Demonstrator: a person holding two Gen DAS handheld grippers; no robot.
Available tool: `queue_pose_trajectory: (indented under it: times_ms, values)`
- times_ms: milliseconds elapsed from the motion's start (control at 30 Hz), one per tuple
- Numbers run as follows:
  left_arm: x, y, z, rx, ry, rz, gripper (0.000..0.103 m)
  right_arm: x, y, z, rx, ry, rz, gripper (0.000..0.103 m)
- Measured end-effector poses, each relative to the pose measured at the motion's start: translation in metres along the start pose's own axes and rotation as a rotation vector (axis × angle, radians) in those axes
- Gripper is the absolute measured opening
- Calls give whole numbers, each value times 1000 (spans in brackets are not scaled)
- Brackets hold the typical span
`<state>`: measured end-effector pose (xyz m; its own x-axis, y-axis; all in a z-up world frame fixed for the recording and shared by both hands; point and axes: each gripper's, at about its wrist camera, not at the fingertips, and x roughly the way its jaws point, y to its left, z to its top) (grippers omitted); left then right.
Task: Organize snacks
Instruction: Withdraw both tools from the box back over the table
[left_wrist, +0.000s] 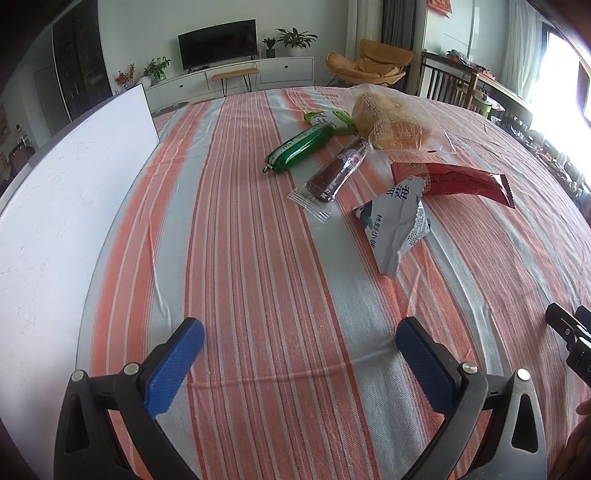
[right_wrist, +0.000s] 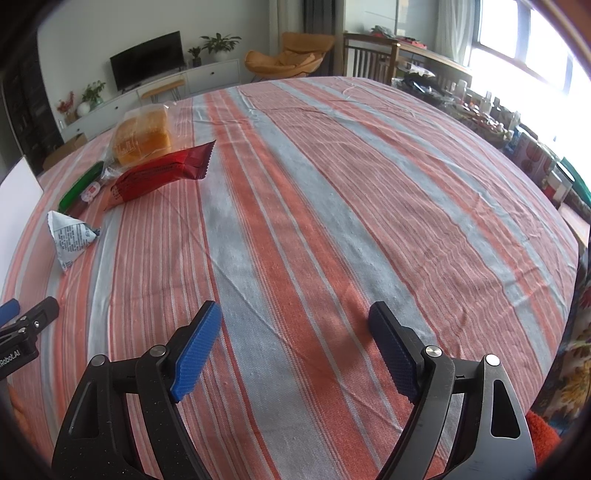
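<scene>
Several snacks lie on the striped tablecloth (left_wrist: 258, 277): a green sausage (left_wrist: 299, 147), a dark bar in a clear wrapper (left_wrist: 332, 173), bagged bread (left_wrist: 391, 122), a red packet (left_wrist: 454, 181), a crumpled grey-white packet (left_wrist: 395, 225) and a small green-white packet (left_wrist: 328, 120). My left gripper (left_wrist: 301, 328) is open over bare cloth, well short of them. My right gripper (right_wrist: 295, 314) is open too, nothing between its blue pads. In the right wrist view the bread (right_wrist: 142, 134), red packet (right_wrist: 162, 171), sausage (right_wrist: 81, 188) and grey-white packet (right_wrist: 70, 236) lie far to the left.
A white board (left_wrist: 74, 206) stands along the table's left side. Boxes and bottles (right_wrist: 517, 140) crowd a ledge by the window beyond the right edge. Wooden chairs (right_wrist: 369, 55) stand past the far edge. Each gripper shows at the other view's edge.
</scene>
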<state>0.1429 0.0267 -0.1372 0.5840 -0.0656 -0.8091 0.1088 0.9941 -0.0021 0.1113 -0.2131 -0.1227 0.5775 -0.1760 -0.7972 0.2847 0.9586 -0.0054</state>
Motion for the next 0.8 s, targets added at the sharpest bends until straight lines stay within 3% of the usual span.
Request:
queue_pose_trajectory:
  times_ms: [800]
  values:
    - [0,0,0,-1,0,1,103,0,1,0,-5,3,6,87]
